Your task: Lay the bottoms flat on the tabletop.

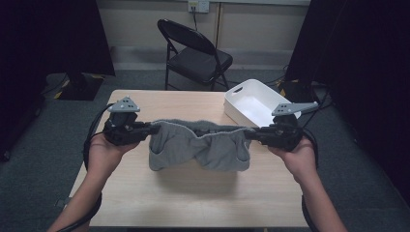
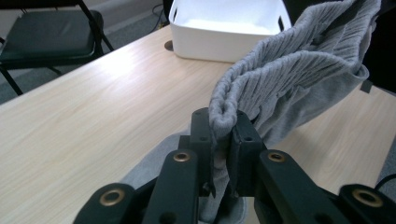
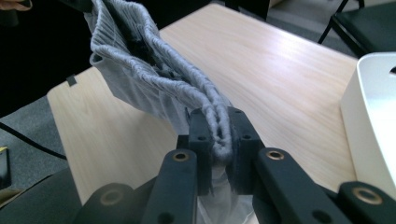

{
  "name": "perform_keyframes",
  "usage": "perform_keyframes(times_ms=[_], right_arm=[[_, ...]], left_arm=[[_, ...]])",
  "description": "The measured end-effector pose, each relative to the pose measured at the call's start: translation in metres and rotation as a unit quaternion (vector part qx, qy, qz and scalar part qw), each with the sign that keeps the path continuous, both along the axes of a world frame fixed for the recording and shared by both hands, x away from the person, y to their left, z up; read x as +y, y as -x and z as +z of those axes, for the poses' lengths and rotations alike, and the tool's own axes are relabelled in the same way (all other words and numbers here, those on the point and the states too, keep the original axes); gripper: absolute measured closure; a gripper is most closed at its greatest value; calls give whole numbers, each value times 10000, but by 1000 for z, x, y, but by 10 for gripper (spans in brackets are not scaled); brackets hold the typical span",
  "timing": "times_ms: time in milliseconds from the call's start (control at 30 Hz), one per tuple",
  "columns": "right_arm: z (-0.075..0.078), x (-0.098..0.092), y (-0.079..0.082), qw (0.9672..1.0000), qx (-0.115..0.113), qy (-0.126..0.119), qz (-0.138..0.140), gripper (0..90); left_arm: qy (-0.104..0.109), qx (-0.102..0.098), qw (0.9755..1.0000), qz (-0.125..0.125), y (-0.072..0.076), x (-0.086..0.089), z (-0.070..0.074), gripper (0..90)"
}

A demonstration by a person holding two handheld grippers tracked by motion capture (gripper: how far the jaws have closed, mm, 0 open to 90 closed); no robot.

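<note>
garment: grey shorts [image 1: 199, 145], held up by the ribbed waistband [image 1: 212, 128]; the body sags down from it and its lower edge rests on the bench [image 1: 193, 203]
left gripper [image 1: 153, 129]: pinching one end of the waistband; in the left gripper view the jaws are pressed onto the bunched ribbing [image 2: 224, 112], cloth trailing up and away to the right
right gripper [image 1: 247, 133]: pinching the other end; in the right gripper view the same ribbed edge [image 3: 219, 123] is clamped between the jaws and runs off to the upper left
long axis: the waistband runs straight from one gripper to the other, side to side across the bench, roughly level; it dips a little in the middle, so it looks slack rather than taut
which hand is nearer: neither; each holds its own end, and the shorts hang between them
bin [image 1: 251, 104]: white, open; it stands on the far right part of the bench, just beyond the right gripper, well apart from the left
judgement: if the shorts are bound for the bin, the path lies away from the person and to the right; the right hand would lead, the left would have to cross most of the bench; the dragging hem could snag on the bin's near rim
</note>
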State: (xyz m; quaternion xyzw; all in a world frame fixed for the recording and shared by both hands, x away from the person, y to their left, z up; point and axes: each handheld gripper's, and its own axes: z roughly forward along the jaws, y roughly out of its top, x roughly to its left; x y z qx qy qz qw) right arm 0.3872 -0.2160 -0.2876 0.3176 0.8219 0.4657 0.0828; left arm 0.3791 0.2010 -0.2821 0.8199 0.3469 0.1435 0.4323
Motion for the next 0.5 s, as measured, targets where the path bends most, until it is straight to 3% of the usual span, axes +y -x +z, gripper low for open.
perform_keyframes(times_ms=[300,367,467,500], right_arm=[[-27,7,-43,9992,362,187,-47,820],[-29,8,-56,9987,479,168,-60,821],[-30,16,-81,9970,659,341,-220,822],[-29,19,-92,9963,632,404,-413,820]], left_arm=[[-89,379,9992,39,-41,0,-29,822],[1,482,9988,81,-53,2,-34,822],[-44,562,9982,209,-77,4,-38,822],[18,572,9978,338,-87,3,-39,822]])
